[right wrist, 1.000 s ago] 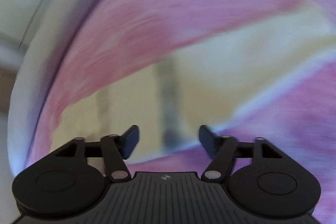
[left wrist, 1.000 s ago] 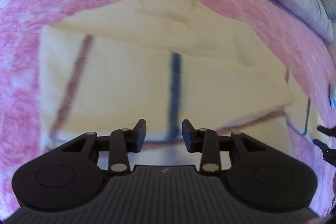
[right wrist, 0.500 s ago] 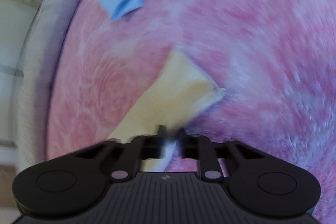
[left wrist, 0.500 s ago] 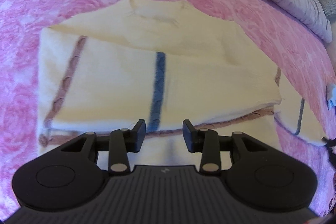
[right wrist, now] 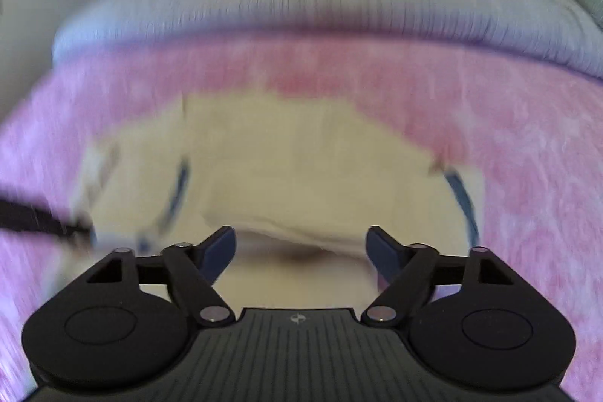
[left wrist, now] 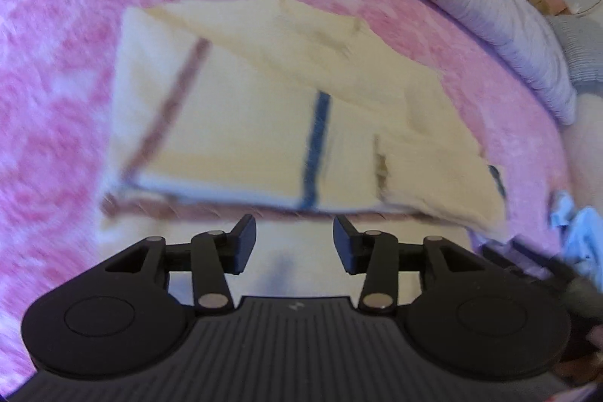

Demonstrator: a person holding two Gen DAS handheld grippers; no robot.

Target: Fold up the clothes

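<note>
Sweater (left wrist: 264, 138): laid flat on the pink blanket (left wrist: 56, 81), sleeves folded inward for neatness.
Left hand-held gripper (left wrist: 294, 240): released, empty, above the sweater's hem.
Right hand-held gripper (right wrist: 300, 247): spread wide, nothing gripped, above the sweater.

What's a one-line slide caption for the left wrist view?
Open left gripper poised over a partly folded cream sweater with blue and brown stripes on a pink floral blanket.

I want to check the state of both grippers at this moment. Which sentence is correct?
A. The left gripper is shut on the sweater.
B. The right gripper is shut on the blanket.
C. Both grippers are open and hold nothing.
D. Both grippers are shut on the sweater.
C: the left gripper and the right gripper both show a wide gap between their fingers, above the cream sweater, with no cloth pinched.
</note>
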